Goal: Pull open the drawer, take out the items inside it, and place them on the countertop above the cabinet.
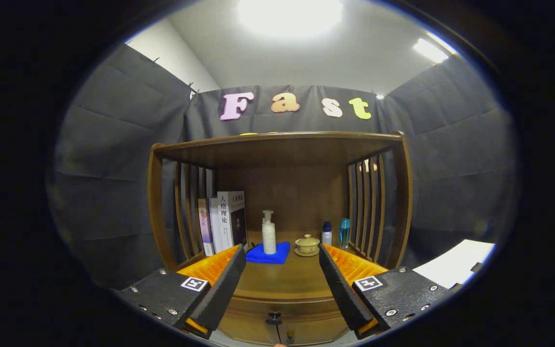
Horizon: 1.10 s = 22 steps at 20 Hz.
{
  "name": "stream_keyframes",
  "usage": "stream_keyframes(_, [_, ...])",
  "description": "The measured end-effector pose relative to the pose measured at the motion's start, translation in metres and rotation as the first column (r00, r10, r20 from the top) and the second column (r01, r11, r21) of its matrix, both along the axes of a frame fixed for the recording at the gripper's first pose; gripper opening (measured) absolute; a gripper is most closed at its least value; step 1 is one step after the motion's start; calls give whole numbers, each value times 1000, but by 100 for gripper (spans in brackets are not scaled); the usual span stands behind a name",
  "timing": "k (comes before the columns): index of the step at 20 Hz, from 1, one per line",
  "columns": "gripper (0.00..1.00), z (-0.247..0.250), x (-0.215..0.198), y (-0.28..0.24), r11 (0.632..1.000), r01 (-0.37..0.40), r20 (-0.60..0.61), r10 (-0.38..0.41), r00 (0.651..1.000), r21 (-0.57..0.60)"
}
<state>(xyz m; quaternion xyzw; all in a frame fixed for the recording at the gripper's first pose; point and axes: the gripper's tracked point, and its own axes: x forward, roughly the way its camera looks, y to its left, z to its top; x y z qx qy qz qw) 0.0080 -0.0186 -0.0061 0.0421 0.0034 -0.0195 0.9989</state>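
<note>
A wooden cabinet stands ahead of me, with its countertop showing between my fingers. Below the countertop's front edge is the drawer front, shut, with a small dark knob low between my fingertips. My gripper is open, its fingers spread wide with nothing between them, hovering above the front of the countertop. The inside of the drawer is hidden.
On the countertop stand several books at the back left, a white pump bottle on a blue cloth, a lidded tea bowl, and two small bottles at the back right. Slatted wooden sides and a top shelf enclose it.
</note>
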Motion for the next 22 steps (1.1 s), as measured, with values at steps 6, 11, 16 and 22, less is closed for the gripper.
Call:
stream_keyframes(6, [95, -4, 2, -15, 997, 51, -21, -53, 998, -65])
stream_keyframes(11, [95, -23, 12, -6, 996, 63, -48, -66, 997, -65])
stream_keyframes(16, [95, -55, 24, 30, 990, 49, -71, -59, 996, -131])
stream_keyframes(22, [94, -115, 29, 62, 990, 19, -151, -40, 988, -141])
